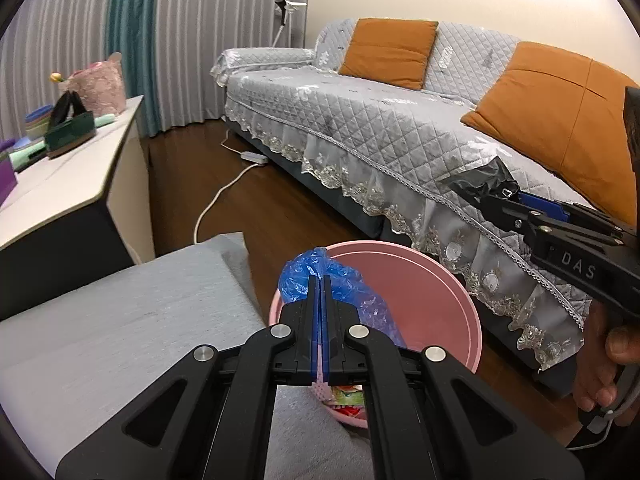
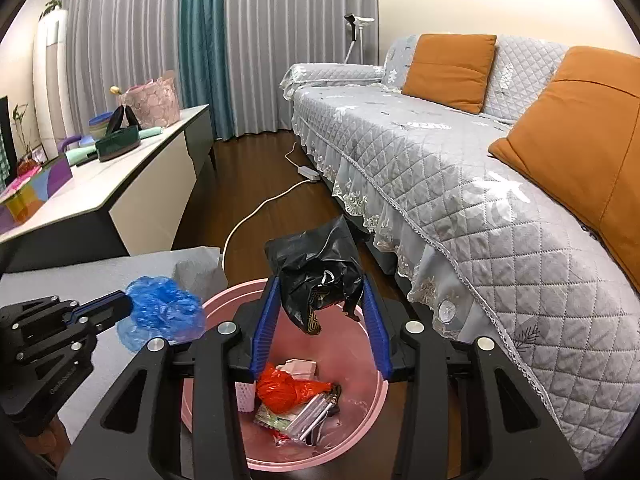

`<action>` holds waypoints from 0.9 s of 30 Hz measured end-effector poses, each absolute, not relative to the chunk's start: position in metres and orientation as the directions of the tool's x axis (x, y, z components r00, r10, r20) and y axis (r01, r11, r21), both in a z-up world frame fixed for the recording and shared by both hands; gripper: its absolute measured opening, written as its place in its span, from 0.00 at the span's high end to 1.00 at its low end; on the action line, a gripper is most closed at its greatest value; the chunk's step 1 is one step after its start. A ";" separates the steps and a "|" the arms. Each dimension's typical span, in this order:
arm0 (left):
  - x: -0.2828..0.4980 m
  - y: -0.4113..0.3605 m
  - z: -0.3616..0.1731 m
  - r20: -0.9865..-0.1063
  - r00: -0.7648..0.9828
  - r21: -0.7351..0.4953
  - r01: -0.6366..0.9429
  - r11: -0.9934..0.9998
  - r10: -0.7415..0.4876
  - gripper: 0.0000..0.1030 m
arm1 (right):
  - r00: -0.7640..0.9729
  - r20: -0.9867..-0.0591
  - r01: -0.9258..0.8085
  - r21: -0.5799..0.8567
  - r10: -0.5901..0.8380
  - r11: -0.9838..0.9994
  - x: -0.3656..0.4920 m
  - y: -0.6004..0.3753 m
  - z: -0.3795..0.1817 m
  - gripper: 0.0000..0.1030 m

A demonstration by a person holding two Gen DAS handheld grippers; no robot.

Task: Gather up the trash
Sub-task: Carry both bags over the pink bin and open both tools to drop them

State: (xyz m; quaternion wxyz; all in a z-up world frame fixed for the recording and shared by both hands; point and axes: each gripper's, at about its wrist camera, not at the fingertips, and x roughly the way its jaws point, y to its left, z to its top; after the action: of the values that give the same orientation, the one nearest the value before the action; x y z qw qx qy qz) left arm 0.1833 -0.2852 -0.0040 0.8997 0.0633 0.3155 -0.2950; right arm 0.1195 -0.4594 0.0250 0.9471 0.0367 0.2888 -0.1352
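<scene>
Pink bin [image 2: 372, 412] on floor beside sofa [image 2: 460, 168]. Left claw [image 1: 320, 280] clamped on blue plastic bag [image 1: 340, 280] at bin rim. Right claw [image 2: 320, 292] grips black bag [image 2: 312, 264] over bin.

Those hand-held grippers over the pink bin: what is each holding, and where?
Left hand-held gripper pinches a crumpled blue plastic bag by its edge; right clamps a black plastic bag around its bunched middle.

Left gripper [image 1: 320, 280] fingers pressed together; right gripper [image 2: 320, 304] fingers held partly apart.
</scene>
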 end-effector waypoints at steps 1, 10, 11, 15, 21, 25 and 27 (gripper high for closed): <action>0.185 -0.288 -0.005 -0.609 0.623 -0.069 0.575 0.815 -0.491 0.96 | 0.795 -0.556 0.277 -0.021 -0.241 0.961 0.121 -0.458 0.024 0.58; 0.187 -0.283 -0.003 -0.607 0.641 -0.049 0.561 0.827 -0.470 0.70 | 0.790 -0.552 0.300 -0.031 -0.266 0.954 0.122 -0.462 0.025 0.31; 0.185 -0.281 -0.002 -0.605 0.646 -0.045 0.557 0.829 -0.467 0.69 | 0.791 -0.552 0.299 -0.029 -0.265 0.954 0.122 -0.461 0.025 0.29; 0.176 -0.268 0.008 -0.596 0.671 -0.030 0.531 0.847 -0.442 0.56 | 0.797 -0.544 0.302 -0.020 -0.264 0.953 0.118 -0.458 0.031 0.20; 0.140 -0.237 0.038 -0.554 0.723 0.011 0.500 0.866 -0.411 0.31 | 0.823 -0.514 0.287 0.011 -0.241 0.958 0.104 -0.444 0.049 0.10; 0.112 -0.208 0.059 -0.524 0.749 -0.007 0.473 0.881 -0.406 0.18 | 0.841 -0.494 0.260 0.007 -0.222 0.966 0.086 -0.422 0.062 0.06; 0.100 -0.193 0.067 -0.514 0.760 -0.019 0.454 0.891 -0.398 0.15 | 0.851 -0.481 0.247 0.019 -0.208 0.969 0.075 -0.411 0.070 0.05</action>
State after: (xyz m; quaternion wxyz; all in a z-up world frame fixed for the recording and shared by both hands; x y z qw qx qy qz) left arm 0.0997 -0.1930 0.0673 0.9364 0.0536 0.2617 -0.2275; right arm 0.0749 -0.4109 0.0704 0.9613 0.0401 0.2454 -0.1185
